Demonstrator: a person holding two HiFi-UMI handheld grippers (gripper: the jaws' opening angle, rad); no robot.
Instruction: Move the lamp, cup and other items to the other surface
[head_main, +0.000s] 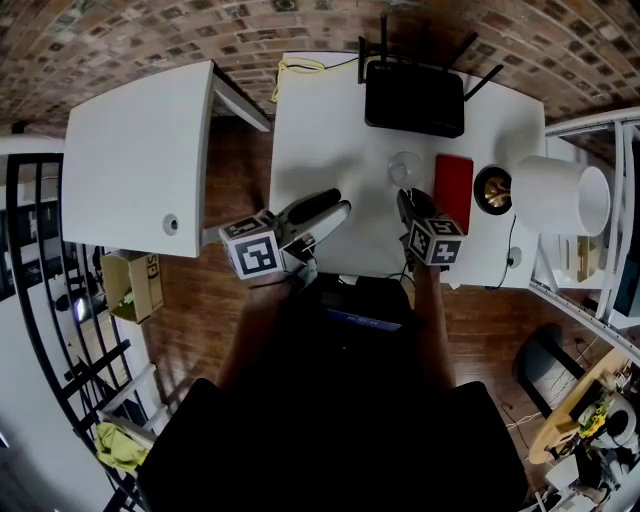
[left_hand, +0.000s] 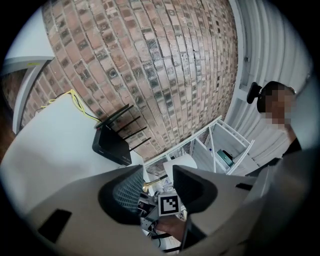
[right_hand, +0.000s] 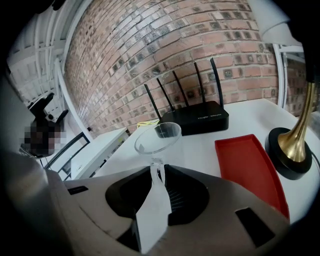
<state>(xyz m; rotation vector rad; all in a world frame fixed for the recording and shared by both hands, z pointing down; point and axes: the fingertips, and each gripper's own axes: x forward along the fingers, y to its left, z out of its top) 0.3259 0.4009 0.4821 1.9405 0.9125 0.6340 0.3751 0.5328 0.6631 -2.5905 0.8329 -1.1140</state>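
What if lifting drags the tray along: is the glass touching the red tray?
Apart. The head view, looking down, shows a strip of bare white table between the glass and the red tray.

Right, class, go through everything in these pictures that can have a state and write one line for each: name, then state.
glass: upright on the white table, empty
red tray: flat on the table, empty
lamp: upright
router: antennas raised
left gripper: open, holding nothing
right gripper: open, with the glass stem between its jaws
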